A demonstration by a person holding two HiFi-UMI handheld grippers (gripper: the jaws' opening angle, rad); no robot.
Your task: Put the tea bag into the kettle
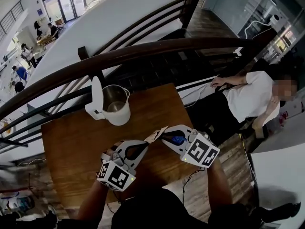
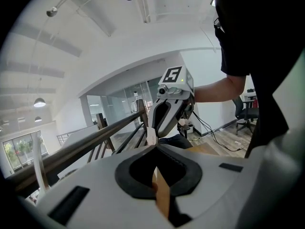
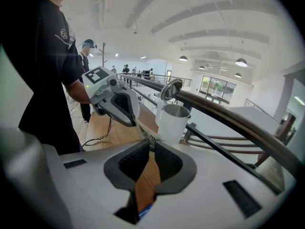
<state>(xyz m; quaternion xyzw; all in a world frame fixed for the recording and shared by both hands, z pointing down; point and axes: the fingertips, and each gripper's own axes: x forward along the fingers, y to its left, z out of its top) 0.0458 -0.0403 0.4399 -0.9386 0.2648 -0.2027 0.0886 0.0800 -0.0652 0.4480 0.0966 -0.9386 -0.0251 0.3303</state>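
The pale, flat paper tea bag [image 1: 156, 135] hangs just above the brown wooden desk [image 1: 71, 142], stretched between two gripper tips. The left gripper [image 1: 146, 145] is closed on its lower end and the right gripper [image 1: 164, 137] is clamped on its upper end. The white open-lidded kettle [image 1: 116, 109] stands near, at the desk's far edge.

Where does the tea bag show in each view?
Head view: tea bag just below the middle, a pale packet.
Left gripper view: near the middle, a white strip.
Right gripper view: near the middle, a pale strip.
Shared landmark: the railing, beyond it in all three.
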